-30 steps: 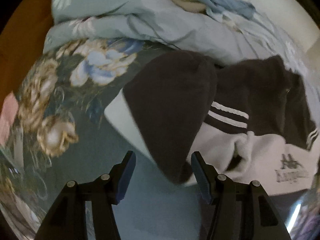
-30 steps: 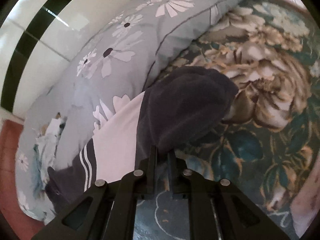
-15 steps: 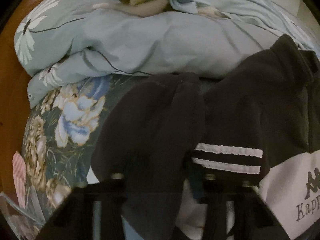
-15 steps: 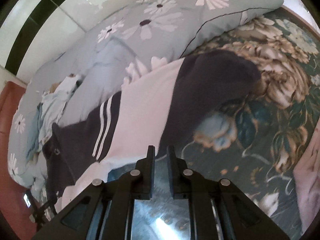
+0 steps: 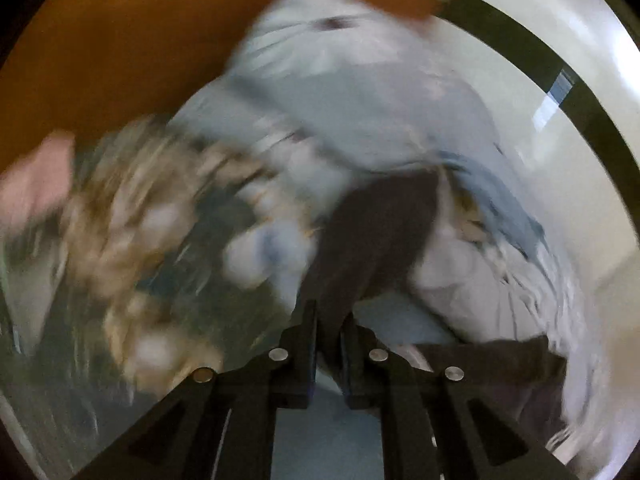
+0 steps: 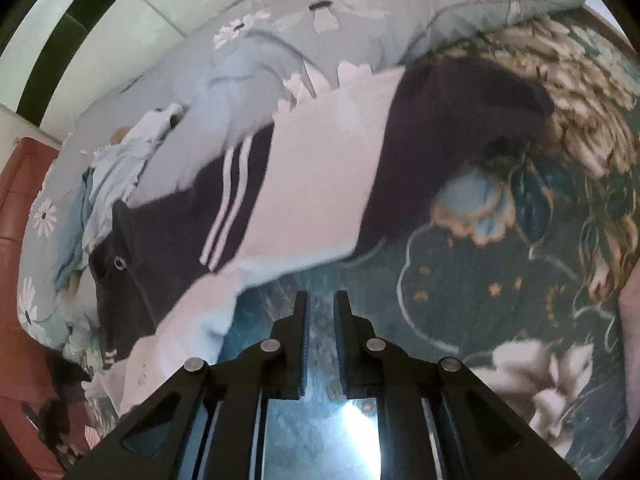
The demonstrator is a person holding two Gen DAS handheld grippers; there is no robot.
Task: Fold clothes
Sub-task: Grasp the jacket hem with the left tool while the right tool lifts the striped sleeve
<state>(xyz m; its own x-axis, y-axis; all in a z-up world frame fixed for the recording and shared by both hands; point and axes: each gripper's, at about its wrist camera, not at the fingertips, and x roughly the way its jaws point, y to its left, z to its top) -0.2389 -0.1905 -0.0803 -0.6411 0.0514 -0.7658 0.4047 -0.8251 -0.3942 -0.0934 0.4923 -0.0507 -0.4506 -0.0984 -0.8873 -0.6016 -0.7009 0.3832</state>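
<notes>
A black and white sweatshirt (image 6: pixel 320 168) with white stripes lies across the floral bedsheet (image 6: pixel 500 280). Its black sleeve (image 6: pixel 460 112) lies folded over at the far right. My right gripper (image 6: pixel 320 296) hovers just before the sweatshirt's near hem, shut, with only bedsheet showing in the thin gap. In the blurred left wrist view my left gripper (image 5: pixel 328 316) is shut on a dark sleeve (image 5: pixel 376 240), which runs up and away from the fingers. More dark cloth (image 5: pixel 500 368) lies at the lower right.
A light blue duvet (image 6: pixel 360 20) with daisies is bunched along the far side of the bed. Crumpled pale blue clothes (image 6: pixel 120 152) lie on it. A wooden headboard (image 5: pixel 120 40) and a white wall with a dark band (image 5: pixel 560 80) stand behind.
My left gripper went from open around the dark sleeve to shut on it and is swinging fast. My right gripper let go of the other sleeve and drew back from the sweatshirt.
</notes>
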